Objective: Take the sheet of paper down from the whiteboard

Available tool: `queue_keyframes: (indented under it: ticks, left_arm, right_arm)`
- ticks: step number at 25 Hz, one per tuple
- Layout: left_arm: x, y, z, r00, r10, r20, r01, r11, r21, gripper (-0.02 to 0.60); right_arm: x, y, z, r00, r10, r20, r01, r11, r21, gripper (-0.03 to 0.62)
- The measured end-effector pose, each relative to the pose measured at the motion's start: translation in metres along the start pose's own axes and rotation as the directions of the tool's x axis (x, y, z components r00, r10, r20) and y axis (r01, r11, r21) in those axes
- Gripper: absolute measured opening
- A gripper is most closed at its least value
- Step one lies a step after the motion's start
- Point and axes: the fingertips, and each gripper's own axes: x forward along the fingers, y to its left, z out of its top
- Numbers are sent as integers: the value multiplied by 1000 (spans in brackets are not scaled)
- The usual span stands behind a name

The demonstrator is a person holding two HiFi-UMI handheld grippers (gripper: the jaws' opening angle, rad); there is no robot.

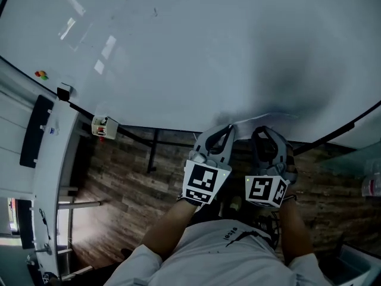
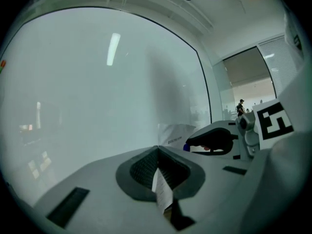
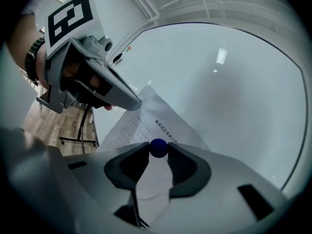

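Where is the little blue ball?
In the right gripper view, the blue ball is pinched between the right tool's tips. It sits on the sheet of paper against the whiteboard, with the left tool just up-left of it.

Shirt: white, small dark print on front.
Left gripper: grey shell, dark ribbed pads, black-and-white marker cube.
Right gripper: same grey shell.
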Motion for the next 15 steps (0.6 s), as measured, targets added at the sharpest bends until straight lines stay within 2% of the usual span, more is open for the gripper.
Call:
queue_keyframes:
  ticks: [4,8,15]
  left_arm:
    - [-16,-2,-8,999,28,-23,-28,1000,-6,12]
    - [-31,3,-11,999,35,-27,-36,999,-16,12]
    - [-55,11,-10,1000,-13,-8,13,1000,-24,12]
  right_arm:
    - [-12,11,4,999,35,22,-35,999,13,129]
    - [-22,16,13,999,32,32,-33,999,28,129]
    - [-31,31,36,1000,10,5,-10,1000,19,129]
